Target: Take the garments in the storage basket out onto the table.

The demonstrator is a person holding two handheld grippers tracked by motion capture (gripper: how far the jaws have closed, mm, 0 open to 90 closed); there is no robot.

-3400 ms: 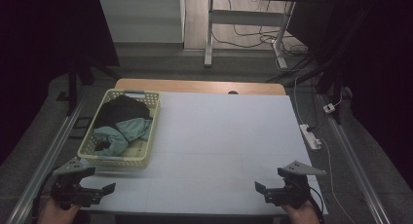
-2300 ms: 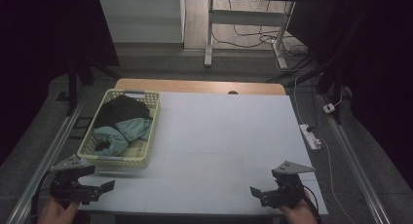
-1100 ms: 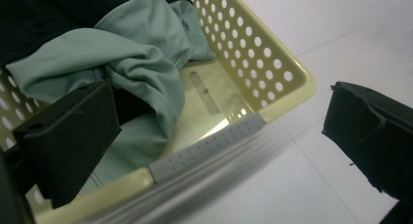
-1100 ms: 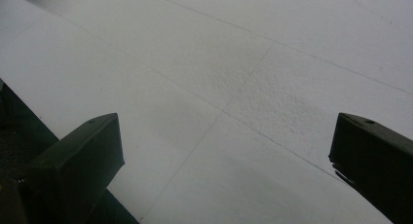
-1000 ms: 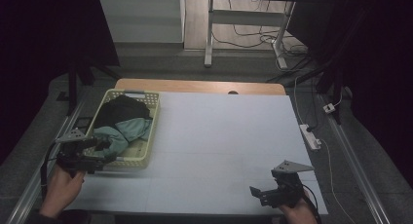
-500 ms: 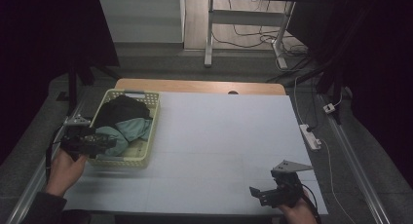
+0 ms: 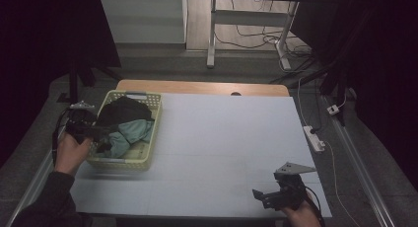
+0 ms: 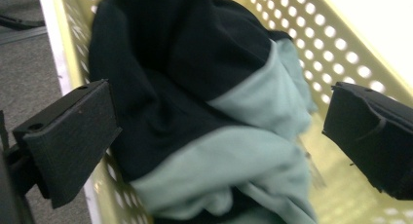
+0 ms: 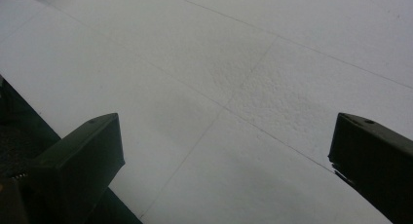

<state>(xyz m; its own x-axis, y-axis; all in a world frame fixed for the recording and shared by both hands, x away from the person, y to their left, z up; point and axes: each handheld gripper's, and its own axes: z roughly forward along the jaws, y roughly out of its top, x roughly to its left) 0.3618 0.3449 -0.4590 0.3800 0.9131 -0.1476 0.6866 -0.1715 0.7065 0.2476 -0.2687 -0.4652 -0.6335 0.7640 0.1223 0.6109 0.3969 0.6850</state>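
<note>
A pale yellow perforated basket [image 7: 156, 123] stands at the table's left side. It holds a black garment [image 7: 121, 111] lying over a teal garment [image 7: 132, 131]. My left gripper [image 7: 102, 135] reaches in over the basket's left rim, held by a hand. In the left gripper view the gripper [image 8: 219, 131] is open, its jaws wide apart on either side of the black garment [image 8: 170, 63] and the teal garment [image 8: 248, 151], close above them. The basket wall [image 8: 336, 44] runs behind. My right gripper [image 7: 261, 197] hovers open at the table's front right, over the bare white table [image 9: 229, 78].
The white table top [image 7: 226, 138] stretches between basket and right gripper, with a wooden strip [image 7: 202, 86] at its far edge. A power strip [image 7: 314, 138] and cables lie on the floor to the right. Desk legs [image 7: 212, 34] stand beyond the table.
My left gripper has travelled from the table's front left corner forward to the basket and now reaches over its rim onto the clothes. The right gripper has barely shifted.
</note>
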